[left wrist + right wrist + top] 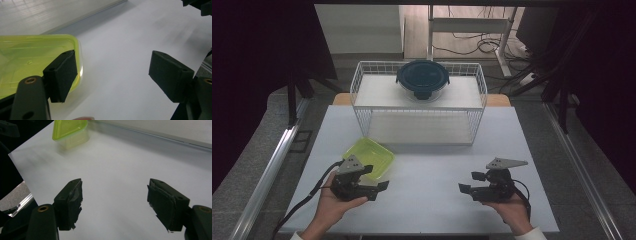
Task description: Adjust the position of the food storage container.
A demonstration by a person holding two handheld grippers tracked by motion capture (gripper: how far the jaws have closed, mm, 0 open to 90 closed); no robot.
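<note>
We see the left hand coming in from the near edge of the white table, palm up under the left gripper, which lies low over the near left part of the surface and points across towards the middle. Its jaws stand well apart with nothing between them; in the left gripper view one pad sits just in front of the rim of the yellow-green container, and we cannot tell whether it touches the rim. That container rests on the table just beyond the left gripper, between it and the white wire basket that stands along the far edge. On top of the basket sits a round container with a dark lid. The right hand enters near the right corner of the near edge and cradles the right gripper from below, so that it points inwards to face the left one, the two well apart. Its jaws are also spread, with bare table between the pads in the right gripper view, and the yellow-green container far off near the opposite side.
</note>
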